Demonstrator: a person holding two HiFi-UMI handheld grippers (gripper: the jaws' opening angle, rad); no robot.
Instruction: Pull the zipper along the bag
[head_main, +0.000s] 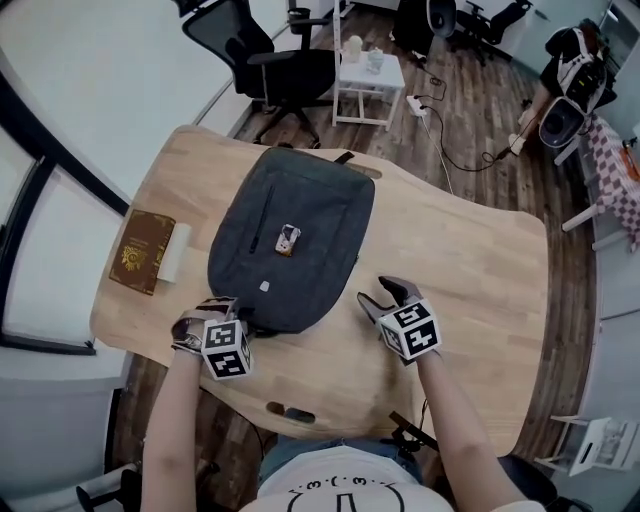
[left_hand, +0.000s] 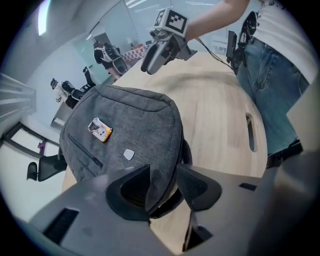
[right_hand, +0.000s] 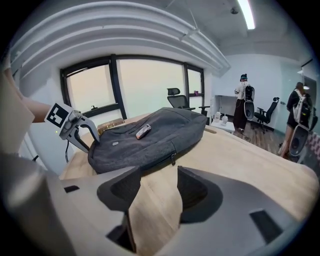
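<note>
Two grippers are at work. The left gripper (left_hand: 162, 185) is released, its jaws set astride the near left corner of the bag (head_main: 300, 220) with the fabric edge between them, not clamped on it. The right gripper (right_hand: 159, 187) is also released, jaws apart over bare wood just off the bag's near right edge, nothing between them.

There is one bag: a dark grey fabric backpack lying flat on the light wooden table (head_main: 460, 280), its rounded end toward the person. Along the bag's right side runs a zipper seam with one small dark zipper pull (right_hand: 173, 159) hanging from it, just ahead of the right gripper. On the bag's top face lie one small card (head_main: 287, 239) near the middle and one pale patch (head_main: 265, 286) nearer the person; a slim pocket zip (head_main: 268, 215) slants left of the card.

One brown book (head_main: 142, 251) with a gold emblem lies well left of the bag.
</note>
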